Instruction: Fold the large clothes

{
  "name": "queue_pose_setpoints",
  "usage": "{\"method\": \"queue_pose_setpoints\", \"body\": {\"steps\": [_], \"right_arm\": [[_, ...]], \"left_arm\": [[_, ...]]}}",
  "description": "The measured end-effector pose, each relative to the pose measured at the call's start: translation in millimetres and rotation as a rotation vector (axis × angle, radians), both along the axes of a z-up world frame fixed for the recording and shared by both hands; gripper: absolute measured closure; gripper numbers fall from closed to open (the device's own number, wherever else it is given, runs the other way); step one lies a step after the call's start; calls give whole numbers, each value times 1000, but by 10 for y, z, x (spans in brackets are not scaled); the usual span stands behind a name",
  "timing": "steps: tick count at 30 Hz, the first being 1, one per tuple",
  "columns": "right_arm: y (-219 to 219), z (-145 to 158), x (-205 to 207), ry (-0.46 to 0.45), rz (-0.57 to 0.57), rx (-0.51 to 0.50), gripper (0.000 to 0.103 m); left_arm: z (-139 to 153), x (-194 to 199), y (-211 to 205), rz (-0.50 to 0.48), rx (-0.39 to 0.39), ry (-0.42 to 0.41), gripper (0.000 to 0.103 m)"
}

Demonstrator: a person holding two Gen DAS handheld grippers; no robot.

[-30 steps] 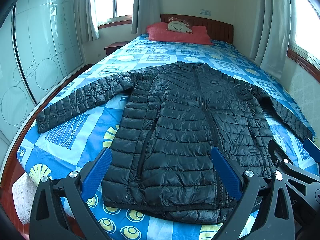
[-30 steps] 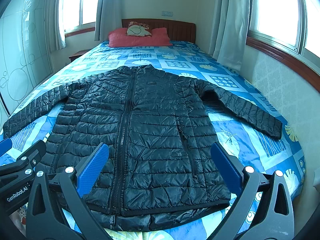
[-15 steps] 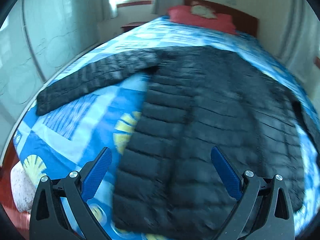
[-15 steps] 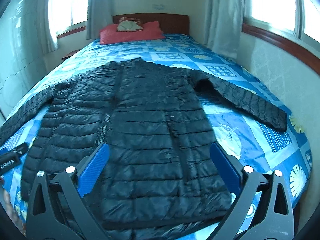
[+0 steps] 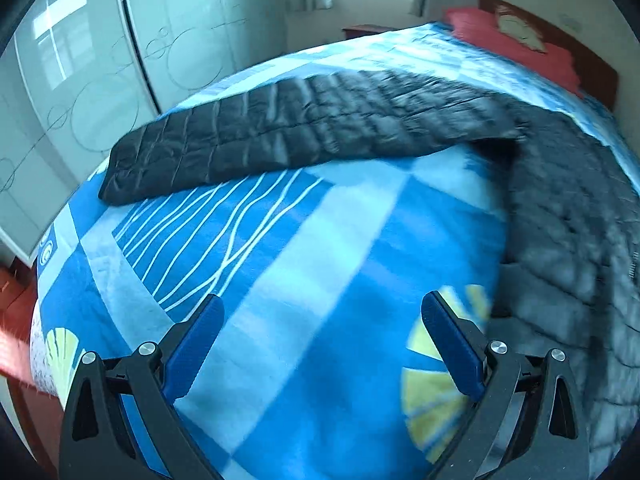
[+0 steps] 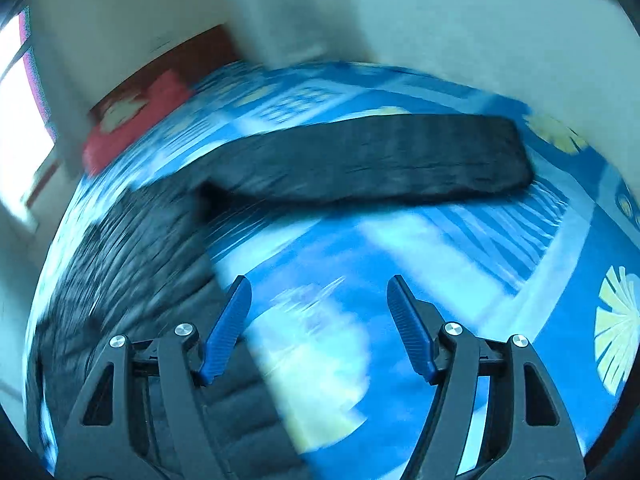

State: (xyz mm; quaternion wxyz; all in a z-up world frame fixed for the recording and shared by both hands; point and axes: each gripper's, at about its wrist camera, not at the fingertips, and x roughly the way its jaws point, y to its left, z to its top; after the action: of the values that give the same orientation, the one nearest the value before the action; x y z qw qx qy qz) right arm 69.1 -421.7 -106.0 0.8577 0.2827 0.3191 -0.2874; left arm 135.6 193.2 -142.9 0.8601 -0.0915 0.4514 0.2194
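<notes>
The left gripper [image 5: 320, 330] is hovering with its blue fingers spread wide and nothing between them over the patterned blue bedspread [image 5: 304, 264], and the right gripper [image 6: 318, 322] is likewise hanging released and empty above the bedspread [image 6: 460, 248]. Beyond them the black quilted jacket [image 5: 568, 240] is lying flat on the bed, its left sleeve [image 5: 280, 136] stretching toward the wardrobe doors [image 5: 80, 80] and its right sleeve [image 6: 380, 160] reaching toward the wall. Farthest off, a red pillow [image 5: 516, 46] is sitting against the headboard.
</notes>
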Motion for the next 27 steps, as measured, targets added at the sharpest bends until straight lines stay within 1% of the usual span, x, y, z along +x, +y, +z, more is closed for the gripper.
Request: {"method": "queue_pose_setpoints", "body": {"steps": [2,3,4,6,7,12,15,18,19,21,23,24,25,27], "right_arm": [[-288,-96,-55,-21,-68,46,38],[-451,-164,-82,-34,-109,83,43],[-590,-229,-105,-49,-152,117,44],[-794,-324,-118,-74,-204,156,44],[-873,-369,-112,-83,-223,168,44],[-1211,-614,-43,-128,-341,201,44],[-1321,-660,-35,-196,-402,174,44],[-1424,-721,-37,-246,-450,170,43],[-1449,-744,-23,-255,-465,162,43],[-1465,-737,39,-242,-476,127,43],[-1469,-740,90,-210,-501,85,53],[-1475,-754,77,-209,-519,83,62],[-1468,-759,43,-222,-527,92,64],[-1492,-756,-20,-252,-521,119,65]], "left_arm": [[-101,14,67,18,-16,11,5],[-152,2,97,25,-24,10,5],[-170,-7,115,23,-17,-4,5],[-158,-26,69,21,8,-9,5],[-164,-22,70,21,9,-6,5],[-190,-16,68,22,25,-7,4],[-200,-11,52,24,34,-4,4],[-223,19,47,24,38,-4,4],[-226,22,49,24,39,-4,4],[-226,20,54,24,44,-2,4],[-224,6,46,24,49,-1,4],[-224,7,45,25,50,1,4],[-223,3,43,24,50,1,4],[-226,10,42,25,51,3,4]]}}
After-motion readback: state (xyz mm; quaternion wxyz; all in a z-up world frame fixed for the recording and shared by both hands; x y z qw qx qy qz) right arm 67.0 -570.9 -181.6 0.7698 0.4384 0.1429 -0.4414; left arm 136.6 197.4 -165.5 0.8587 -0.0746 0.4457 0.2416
